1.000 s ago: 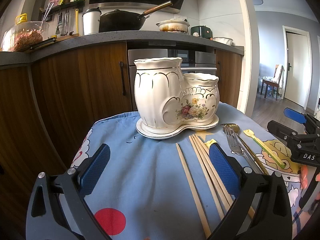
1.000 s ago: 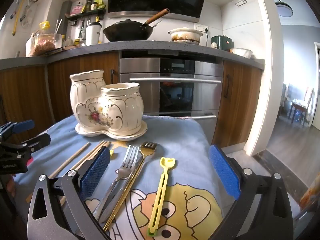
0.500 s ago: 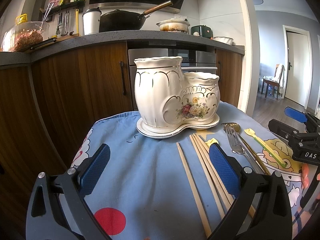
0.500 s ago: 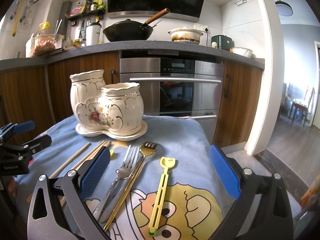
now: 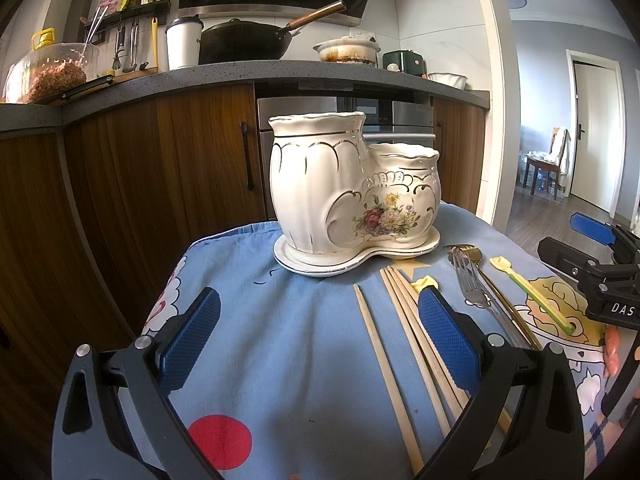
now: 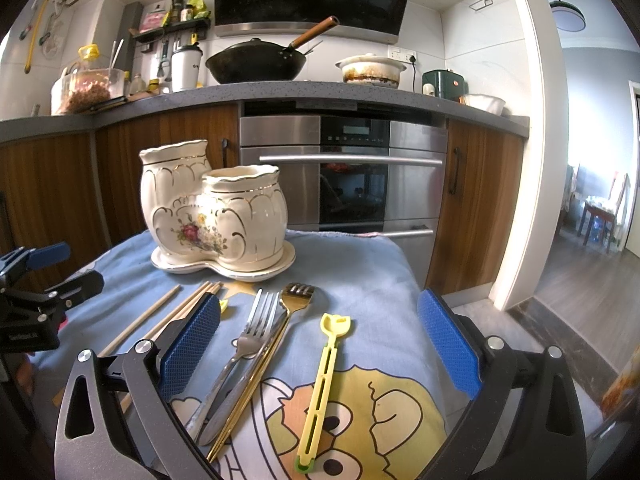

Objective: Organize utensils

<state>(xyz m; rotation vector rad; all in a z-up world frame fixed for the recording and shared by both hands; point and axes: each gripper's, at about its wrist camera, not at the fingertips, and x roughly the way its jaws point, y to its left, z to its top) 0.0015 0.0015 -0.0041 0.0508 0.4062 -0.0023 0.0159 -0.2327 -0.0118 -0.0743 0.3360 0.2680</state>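
a: blue cloth (image 5: pixel 280 344) covers the table, printed with a red dot at the near left and a yellow cartoon figure on the right. what's furthest left?

b: the left gripper (image 5: pixel 318 344), low over bare cloth, blue pads spread wide apart and holding nothing. past it, at the far side of the cloth, stands the cream ceramic holder (image 5: pixel 352 192) on its own saucer, upright, with a tall pot on the left and a shorter flowered pot joined on the right.

a: and the utensils?

b: all flat on the cloth, in front of the holder and to its right. first a single wooden chopstick (image 5: pixel 384 368), then just beside it a bundle of chopsticks (image 6: pixel 188 304) lying together, with a small yellow piece (image 5: pixel 425 282) at their right edge that i cannot identify. next the silver fork (image 6: pixel 248 344) and the gold fork (image 6: pixel 276 336), touching along their handles, tines toward the holder. apart from them, the yellow-green plastic utensil (image 6: pixel 322 384) lies over the cartoon figure.

a: the other claw?

b: the right gripper (image 6: pixel 318 344) hovers over both forks and the plastic utensil, pads wide apart, gripping nothing. fingertips (image 5: pixel 612 354) of a hand show on its body.
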